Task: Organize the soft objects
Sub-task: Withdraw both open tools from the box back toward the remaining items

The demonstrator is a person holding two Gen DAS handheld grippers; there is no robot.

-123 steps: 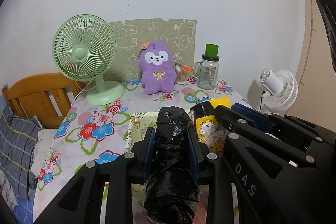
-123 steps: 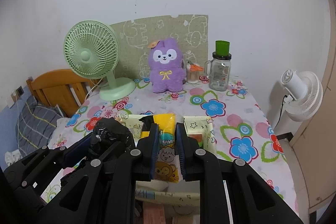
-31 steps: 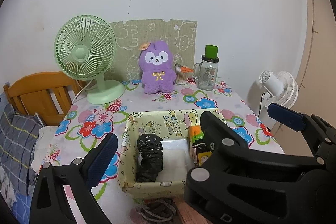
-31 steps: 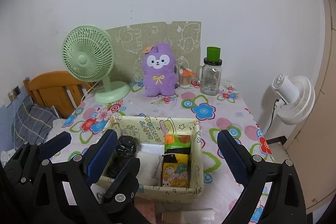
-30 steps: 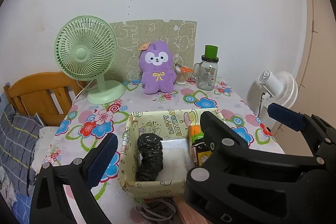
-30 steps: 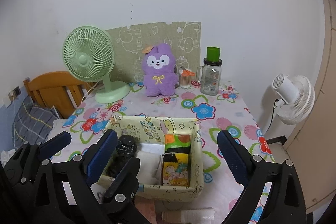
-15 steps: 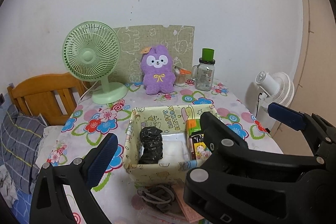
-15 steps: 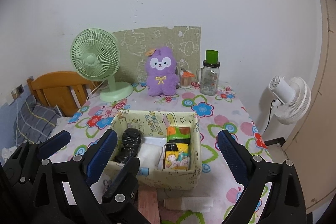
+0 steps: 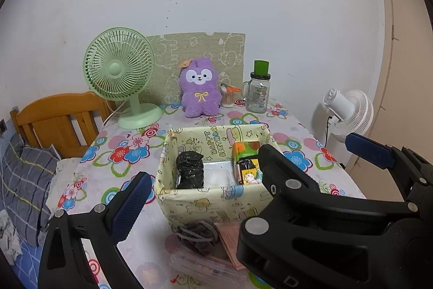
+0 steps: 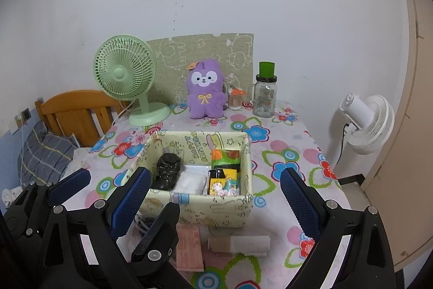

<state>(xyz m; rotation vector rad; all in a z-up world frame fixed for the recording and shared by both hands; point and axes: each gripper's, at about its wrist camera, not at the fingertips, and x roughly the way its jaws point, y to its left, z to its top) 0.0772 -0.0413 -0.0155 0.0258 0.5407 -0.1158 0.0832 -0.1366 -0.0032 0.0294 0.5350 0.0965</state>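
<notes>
Below the yellow storage box (image 10: 213, 210), low in the frame, I am eyeing the white rolled cloth (image 10: 240, 243) lying crosswise, nearest my right gripper (image 10: 213, 197), while both it and my left gripper (image 9: 243, 169) are hovering spread apart, empty.

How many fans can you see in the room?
2. A green desk fan stands at the table's back left beside the purple plush; a white fan stands off the table's right edge. Others may be out of view.
</notes>
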